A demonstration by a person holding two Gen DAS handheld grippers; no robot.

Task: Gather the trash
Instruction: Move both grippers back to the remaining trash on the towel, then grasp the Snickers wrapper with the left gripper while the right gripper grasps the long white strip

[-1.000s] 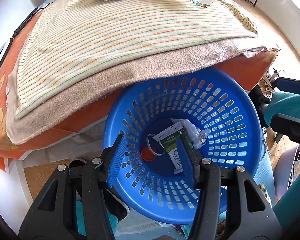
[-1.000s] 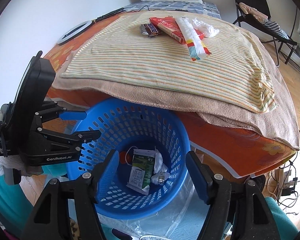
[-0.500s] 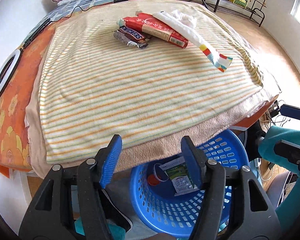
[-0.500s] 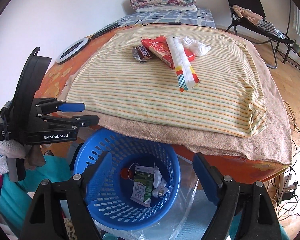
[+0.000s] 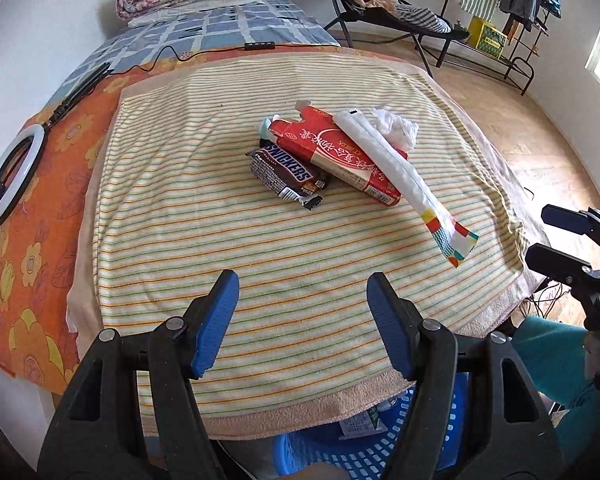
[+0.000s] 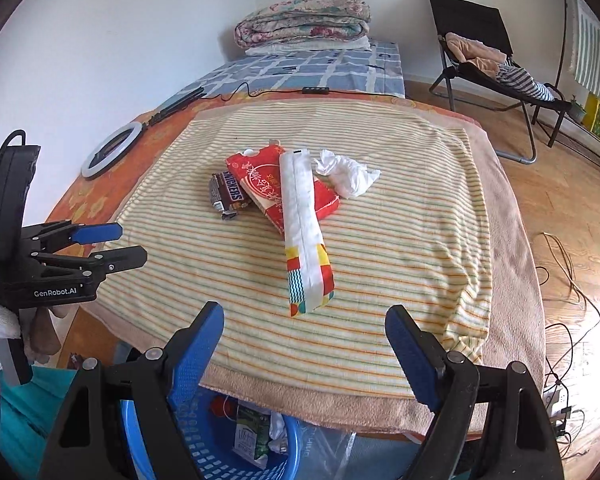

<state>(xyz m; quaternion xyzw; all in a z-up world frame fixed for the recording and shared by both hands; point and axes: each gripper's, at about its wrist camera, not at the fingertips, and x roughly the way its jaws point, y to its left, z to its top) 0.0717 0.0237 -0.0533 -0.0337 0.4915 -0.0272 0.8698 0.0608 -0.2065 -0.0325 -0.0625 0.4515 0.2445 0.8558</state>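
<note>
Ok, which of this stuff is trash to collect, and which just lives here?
Job: Snickers wrapper, red box, long white packet, crumpled tissue, blue basket.

Lying about: ring light, folded quilt, folding chair, cable.

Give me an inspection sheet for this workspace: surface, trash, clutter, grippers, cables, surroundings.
Surface: striped towel spread over the bed.
Job's things: candy wrapper, red box, long white packet across the box, crumpled tissue; blue basket below the bed edge holds some trash.
Clutter: ring light.
Grippers: left gripper and right gripper open, empty.
Cables: black cord on the bed; wires on the floor.
Surroundings: folded quilt, folding chair.
</note>
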